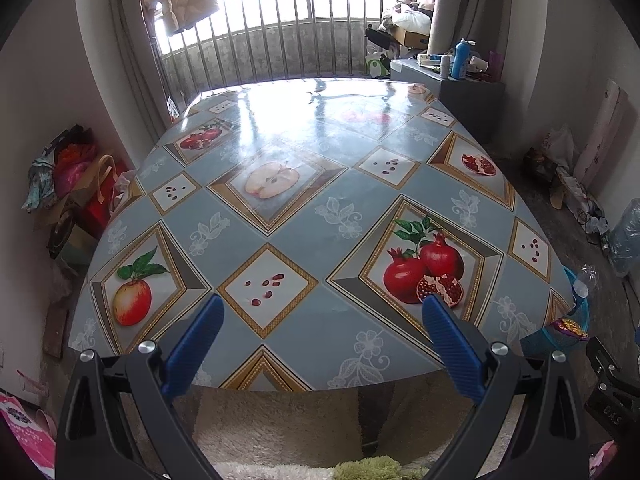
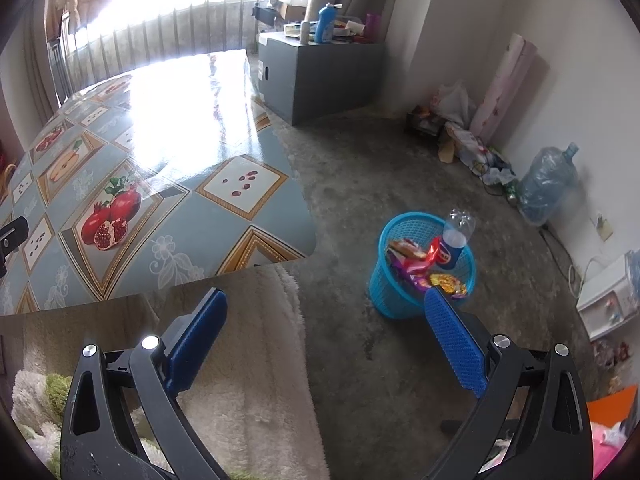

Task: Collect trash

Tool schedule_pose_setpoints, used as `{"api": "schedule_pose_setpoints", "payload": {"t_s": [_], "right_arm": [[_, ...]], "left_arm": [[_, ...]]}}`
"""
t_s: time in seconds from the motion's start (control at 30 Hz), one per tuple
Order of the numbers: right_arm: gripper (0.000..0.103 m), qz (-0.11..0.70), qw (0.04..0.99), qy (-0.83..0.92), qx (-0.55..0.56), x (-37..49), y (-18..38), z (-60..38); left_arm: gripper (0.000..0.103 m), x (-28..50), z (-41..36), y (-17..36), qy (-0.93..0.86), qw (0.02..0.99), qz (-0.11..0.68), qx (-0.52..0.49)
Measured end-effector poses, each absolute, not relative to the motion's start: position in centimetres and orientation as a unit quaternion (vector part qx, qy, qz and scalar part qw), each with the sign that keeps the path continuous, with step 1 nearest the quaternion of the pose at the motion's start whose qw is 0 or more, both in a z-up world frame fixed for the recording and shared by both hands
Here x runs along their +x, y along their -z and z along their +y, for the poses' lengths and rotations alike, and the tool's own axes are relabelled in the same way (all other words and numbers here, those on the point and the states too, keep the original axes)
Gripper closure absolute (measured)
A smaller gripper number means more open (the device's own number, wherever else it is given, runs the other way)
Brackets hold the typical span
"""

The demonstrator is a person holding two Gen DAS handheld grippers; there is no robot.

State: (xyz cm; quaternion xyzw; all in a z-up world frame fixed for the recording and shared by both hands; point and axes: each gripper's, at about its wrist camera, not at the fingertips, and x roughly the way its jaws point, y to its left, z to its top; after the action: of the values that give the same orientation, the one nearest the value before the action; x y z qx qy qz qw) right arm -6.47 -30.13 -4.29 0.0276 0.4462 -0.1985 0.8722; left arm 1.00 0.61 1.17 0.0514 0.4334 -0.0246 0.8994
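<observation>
With both claws spread and empty, I judge the desk (image 1: 320, 208) cleared, so I'd recheck the full basket (image 2: 404, 300).

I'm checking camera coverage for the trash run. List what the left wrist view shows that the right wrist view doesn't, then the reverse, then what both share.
Left wrist only: the pile of bags on the floor left of the table, and the left gripper, jaws open over the tablecloth.

Right wrist only: the large water jug by the wall, the white appliance, and the right gripper, jaws open and empty.

Both: the table, the grey cabinet, and the blue basket holding wrappers and a plastic bottle.
</observation>
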Motion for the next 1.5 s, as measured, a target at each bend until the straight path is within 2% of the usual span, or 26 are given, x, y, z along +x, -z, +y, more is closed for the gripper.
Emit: {"api": "schedule_pose_setpoints", "payload": {"t_s": [1.5], "right_arm": [[0.008, 0.436, 0.871, 0.222, 0.040, -7.1, 4.2, -30.4]], "left_arm": [[0.006, 0.5, -1.0, -1.3, 0.050, 0.895, 0.439, 0.061]]}}
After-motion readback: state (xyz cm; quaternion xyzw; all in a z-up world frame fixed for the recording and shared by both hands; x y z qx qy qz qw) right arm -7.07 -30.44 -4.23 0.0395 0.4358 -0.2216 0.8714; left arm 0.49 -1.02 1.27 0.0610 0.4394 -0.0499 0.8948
